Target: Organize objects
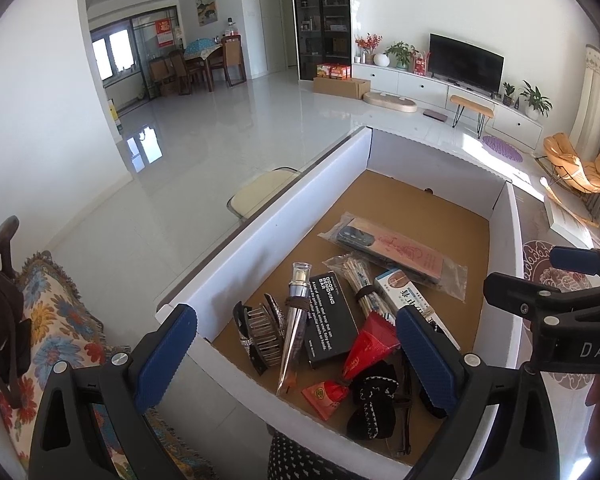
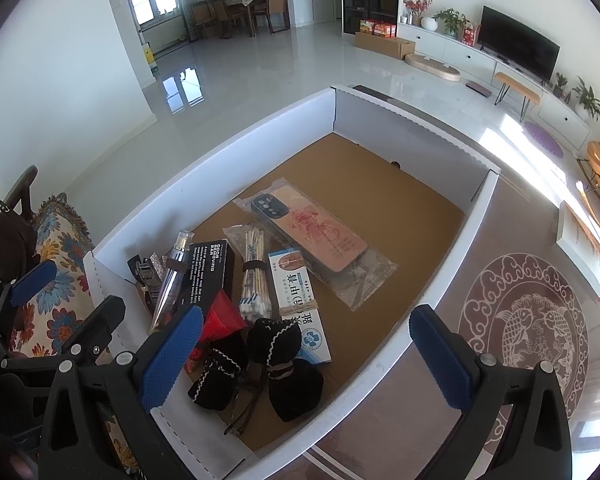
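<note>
A white cardboard box (image 1: pixel 260 232) (image 2: pixel 204 168) with a brown floor holds several items. A bagged phone case (image 1: pixel 400 252) (image 2: pixel 316 232) lies in the middle. Toward me sit a black carton (image 1: pixel 330 320) (image 2: pixel 212 272), a cotton swab bundle (image 1: pixel 364 288) (image 2: pixel 254 268), a medicine box (image 1: pixel 400 288) (image 2: pixel 300 300), a clear cone bottle (image 1: pixel 296 320) (image 2: pixel 172 276), hair clips (image 1: pixel 260 328) (image 2: pixel 146 272), a red pouch (image 1: pixel 370 344) (image 2: pixel 222 316) and black pouches (image 1: pixel 372 400) (image 2: pixel 276 344). My left gripper (image 1: pixel 296 360) and right gripper (image 2: pixel 306 360) hover open above the box's near end, holding nothing.
A floral cushion (image 1: pixel 48 320) (image 2: pixel 56 248) lies left of the box. The box stands on a table cloth with a fish motif (image 2: pixel 528 328). A white book (image 2: pixel 580 248) rests at the right edge. A beige chair seat (image 1: pixel 260 196) shows beyond the box's left wall.
</note>
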